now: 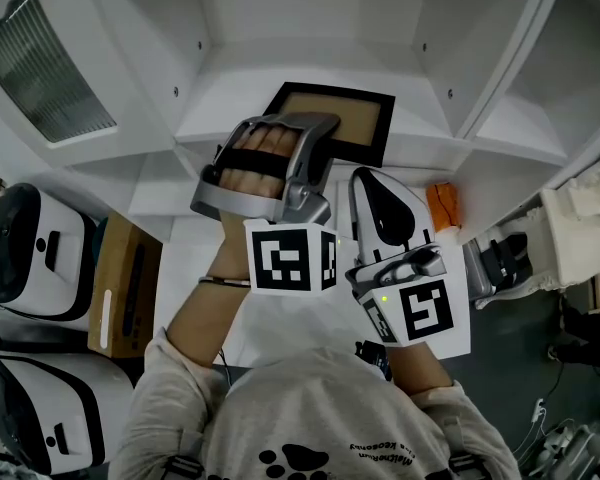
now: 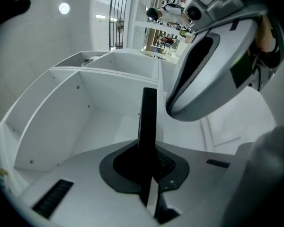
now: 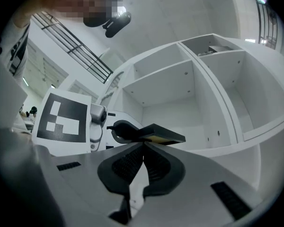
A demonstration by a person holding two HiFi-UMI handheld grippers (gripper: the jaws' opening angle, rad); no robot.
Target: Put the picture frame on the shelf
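One frame, a rectangle with a black border and a flat tan centre, is lying level over the front edge of a shelf board. Its far part is reaching into the compartment. Whether it is resting on the board cannot be told.

The left gripper is clamping the frame's near left edge. Its ribbed dark pads are pressing on both faces.

The right gripper is sitting just beside the left one. Its jaws are together with nothing between them, and its tips are pointing just under the frame's near edge.

The compartment beyond the frame is standing open, with white dividers bounding it on both sides. The boards are smooth and white, dotted with small pin holes.

One orange item is lying at the board's right end. One brown box and two white cases are standing below at the left.
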